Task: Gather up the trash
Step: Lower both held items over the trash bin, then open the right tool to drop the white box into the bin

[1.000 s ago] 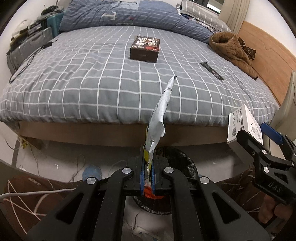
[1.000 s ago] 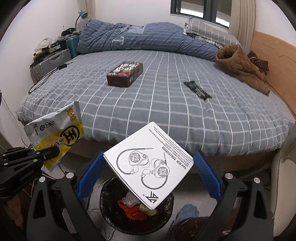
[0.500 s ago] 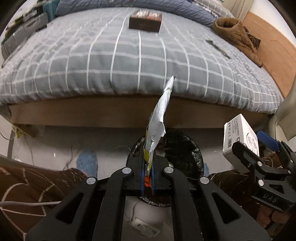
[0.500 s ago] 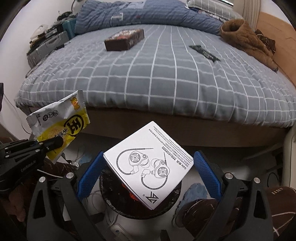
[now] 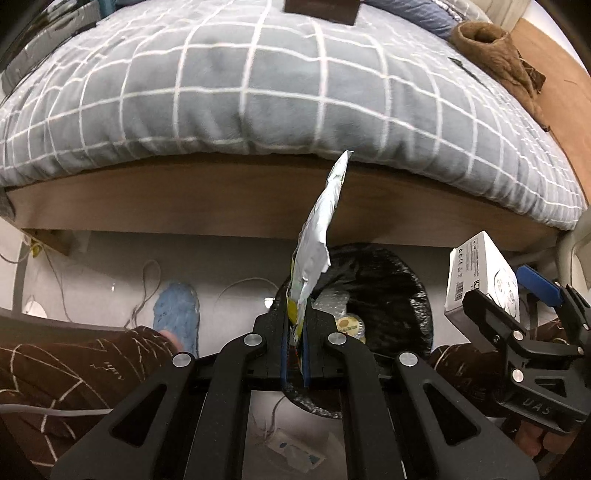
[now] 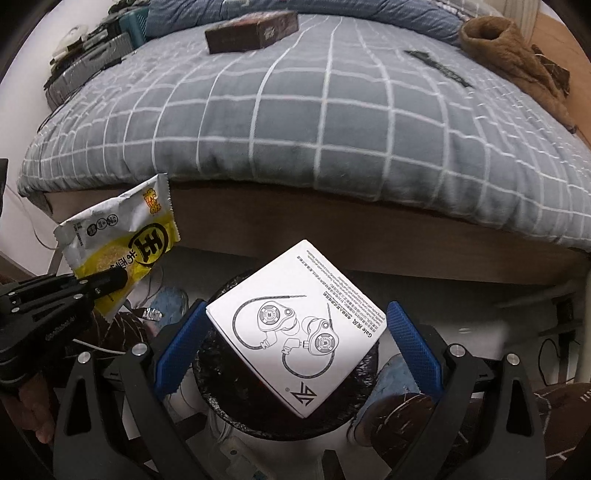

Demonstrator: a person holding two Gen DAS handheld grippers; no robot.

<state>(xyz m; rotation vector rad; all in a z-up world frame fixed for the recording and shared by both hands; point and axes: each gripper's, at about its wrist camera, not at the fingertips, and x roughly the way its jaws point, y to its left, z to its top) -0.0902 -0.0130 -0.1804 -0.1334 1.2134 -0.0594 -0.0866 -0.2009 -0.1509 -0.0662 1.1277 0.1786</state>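
Left wrist view: the left tongs (image 5: 295, 347) are clamped on a snack wrapper (image 5: 317, 236) directly above the black-lined trash bin (image 5: 399, 273), which already holds some rubbish. The right tongs (image 6: 295, 343) grip a white earphone box (image 6: 295, 328) by opposite corners, also directly above the bin (image 6: 221, 402); neither item is released yet. Judged remaining: drop both items, then fetch the dark box (image 6: 251, 31) and the flat black wrapper (image 6: 437, 66) on the bed (image 6: 332, 122) beyond the bin.

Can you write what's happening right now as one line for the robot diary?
left gripper: shut on snack wrapper | right gripper: shut on earphone box | both above trash bin | nothing dropped yet
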